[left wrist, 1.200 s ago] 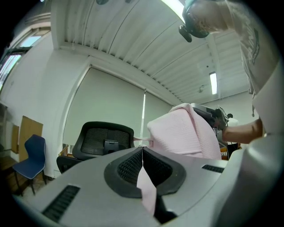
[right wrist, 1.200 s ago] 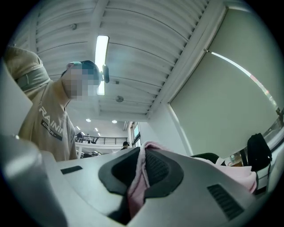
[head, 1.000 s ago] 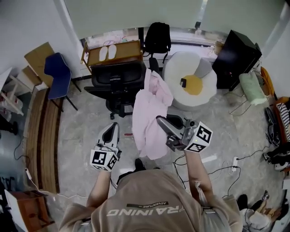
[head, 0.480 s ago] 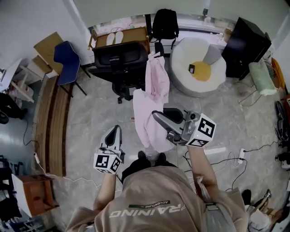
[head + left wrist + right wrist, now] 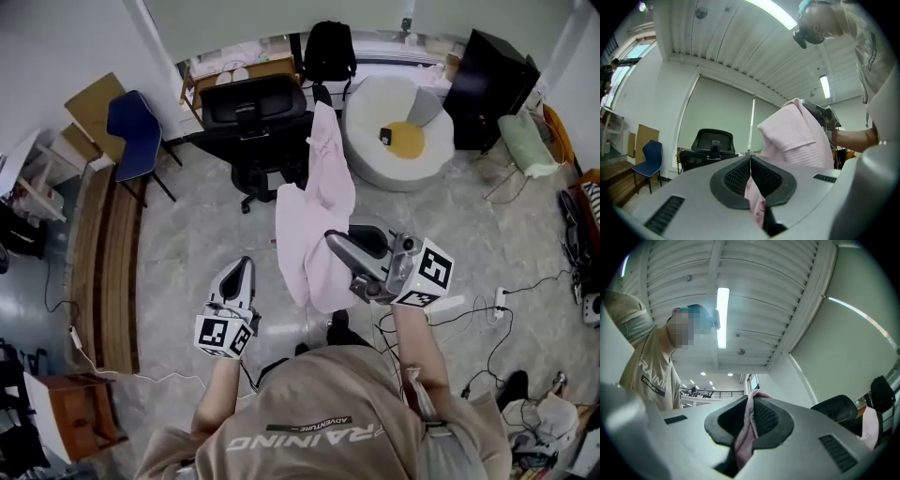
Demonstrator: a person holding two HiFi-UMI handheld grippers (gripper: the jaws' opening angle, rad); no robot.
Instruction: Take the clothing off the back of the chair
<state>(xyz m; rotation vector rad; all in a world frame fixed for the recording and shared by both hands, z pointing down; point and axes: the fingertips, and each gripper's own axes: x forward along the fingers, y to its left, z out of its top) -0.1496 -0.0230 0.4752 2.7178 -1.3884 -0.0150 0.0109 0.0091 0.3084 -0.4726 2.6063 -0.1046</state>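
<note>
Nearest, at 6 o'clock in the head view, the person's beige shirt [image 5: 309,422] is seen. Just ahead of it, the left gripper [image 5: 240,269] is held out toward 11 o'clock and the right gripper [image 5: 335,242] toward 1 o'clock. In the left gripper view its fingers are shown clenched on a thin fold of the pink garment [image 5: 314,234]. In the right gripper view those fingers are likewise shown pinched on a bunched strip of the same cloth. The garment is held up at 12 o'clock, draped past the right gripper and hanging above the grey floor [image 5: 197,234]. Farther off, at 11 o'clock, the black office chair [image 5: 255,108] is found. Its back is shown bare in the left gripper view, and in the head view the garment's far end is seen just beside the chair's right edge. A blue chair [image 5: 131,127] is placed at 10 o'clock and a white round seat [image 5: 375,164] at 1 o'clock. Farthest, a black backpack [image 5: 328,52] is set by the wall at 12 o'clock
</note>
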